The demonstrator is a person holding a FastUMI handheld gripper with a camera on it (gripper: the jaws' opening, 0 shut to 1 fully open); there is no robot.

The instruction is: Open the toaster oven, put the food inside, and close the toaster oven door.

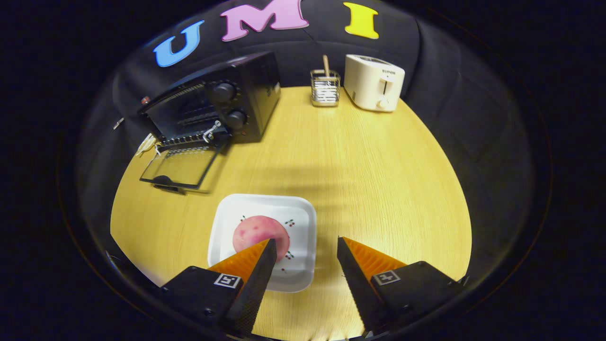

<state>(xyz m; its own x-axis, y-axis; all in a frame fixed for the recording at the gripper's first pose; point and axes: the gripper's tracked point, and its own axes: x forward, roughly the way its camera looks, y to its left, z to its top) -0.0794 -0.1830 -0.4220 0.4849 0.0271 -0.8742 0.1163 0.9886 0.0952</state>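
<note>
The tongs (pixel 305 244) hang above the wooden tabletop (pixel 369 180) with their two fingers spread wide apart, gripping nothing. The gap between the fingertips shows bare wood and the right edge of a white square plate (pixel 303 213).

The plate lies just ahead of and partly under the left finger. On it rests the food (pixel 258 232), a round pink piece with darker blotches, sitting toward the plate's near left part. The tip of the left finger overlaps the food's near edge in this view; whether it actually touches the food or only hangs above it cannot be told. The right finger is off to the side of the plate, over bare wood.

Beyond the plate, to the left and farther back, stands the black toaster oven (pixel 222 104). Its glass door (pixel 182 166) is folded down flat toward the tabletop, leaving the cavity open, and two round knobs sit one above the other on its right front panel.

At the far side of the tabletop, well apart from the tongs, stand a small wire holder (pixel 325 88) with a wooden stick upright in it and, just beside it on the right, a cream-coloured pop-up toaster (pixel 374 83).
</note>
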